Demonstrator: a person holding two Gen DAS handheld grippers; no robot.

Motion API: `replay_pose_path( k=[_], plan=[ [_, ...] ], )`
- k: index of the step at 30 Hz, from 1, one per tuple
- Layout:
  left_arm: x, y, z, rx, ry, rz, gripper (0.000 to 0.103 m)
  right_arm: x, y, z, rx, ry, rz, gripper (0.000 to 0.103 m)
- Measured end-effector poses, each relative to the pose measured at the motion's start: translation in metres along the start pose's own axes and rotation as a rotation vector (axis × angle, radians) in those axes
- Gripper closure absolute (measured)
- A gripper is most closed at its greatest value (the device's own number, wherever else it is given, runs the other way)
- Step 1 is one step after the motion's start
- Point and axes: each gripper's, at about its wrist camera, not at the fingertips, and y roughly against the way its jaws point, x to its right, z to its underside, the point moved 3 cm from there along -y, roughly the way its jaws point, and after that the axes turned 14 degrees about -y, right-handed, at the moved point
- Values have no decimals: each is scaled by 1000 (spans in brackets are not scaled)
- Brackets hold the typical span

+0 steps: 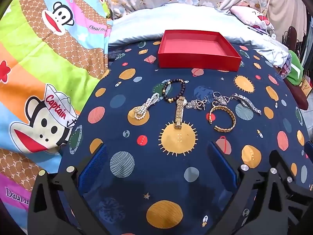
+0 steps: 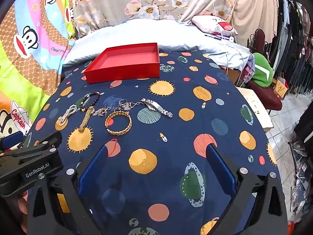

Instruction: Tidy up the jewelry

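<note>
A shallow red box [image 1: 198, 58] [image 2: 125, 69] stands with nothing in it at the far side of the planet-print cloth. Nearer lies a row of jewelry: a pearl bracelet [image 1: 145, 106] [image 2: 67, 114], a dark bead bracelet [image 1: 174, 90] [image 2: 91, 99], a gold watch [image 1: 180, 111] [image 2: 86, 118], silver earrings and chains [image 1: 207, 101] [image 2: 117, 105], a gold bangle [image 1: 223, 118] [image 2: 118, 123] and a silver watch [image 1: 247, 102] [image 2: 156, 106]. My left gripper [image 1: 157, 150] hovers open short of the gold watch. My right gripper [image 2: 158, 152] is open too, nearer than the bangle and to its right.
The dark blue cloth [image 1: 148, 176] [image 2: 195, 117] covers a table whose right edge drops to a tiled floor [image 2: 289, 117]. Cartoon bedding [image 1: 43, 78] lies left, a pale pillow [image 2: 140, 31] behind the box. The left gripper's body [image 2: 29, 164] shows at left in the right wrist view.
</note>
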Motion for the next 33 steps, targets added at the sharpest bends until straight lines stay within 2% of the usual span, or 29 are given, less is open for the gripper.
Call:
replay_pose_path(
  k=[33],
  plan=[
    [-1,-11,6,-24,9,-2,5,-1,-11,7,-23,0,5,5]
  ],
)
